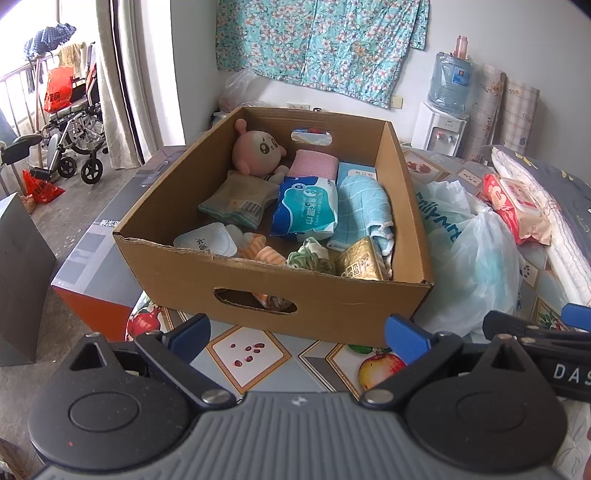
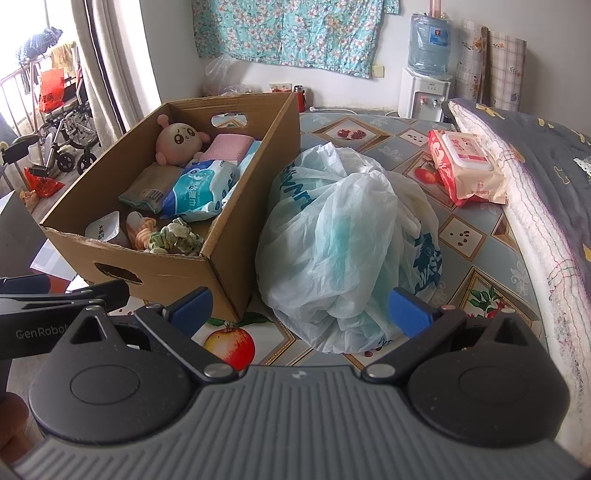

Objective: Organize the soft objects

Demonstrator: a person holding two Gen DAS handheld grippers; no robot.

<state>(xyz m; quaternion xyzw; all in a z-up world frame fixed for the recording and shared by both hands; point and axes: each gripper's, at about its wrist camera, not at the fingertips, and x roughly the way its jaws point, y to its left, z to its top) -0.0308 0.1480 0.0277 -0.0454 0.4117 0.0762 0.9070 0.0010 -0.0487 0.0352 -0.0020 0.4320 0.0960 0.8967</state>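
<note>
A cardboard box [image 1: 325, 302] [image 2: 173, 271] stands on the patterned table and holds a pink plush doll [image 1: 256, 151] [image 2: 179, 142], a blue wet-wipes pack [image 1: 304, 208] [image 2: 199, 190], a light blue towel [image 1: 365, 206], a pink cloth [image 1: 312, 166] and other soft items. A crumpled white plastic bag [image 2: 340, 243] [image 1: 469, 266] lies right of the box. A red wipes pack [image 2: 465, 166] [image 1: 515, 206] rests further right. My left gripper [image 1: 297, 336] is open in front of the box. My right gripper [image 2: 299, 312] is open just before the bag.
A folded quilt [image 2: 546, 192] lines the table's right edge. A water dispenser [image 2: 424, 88] stands at the back wall under a floral cloth [image 2: 291, 29]. A grey and orange carton [image 1: 107, 254] sits left of the box, and a wheelchair [image 1: 70, 129] stands by the doorway.
</note>
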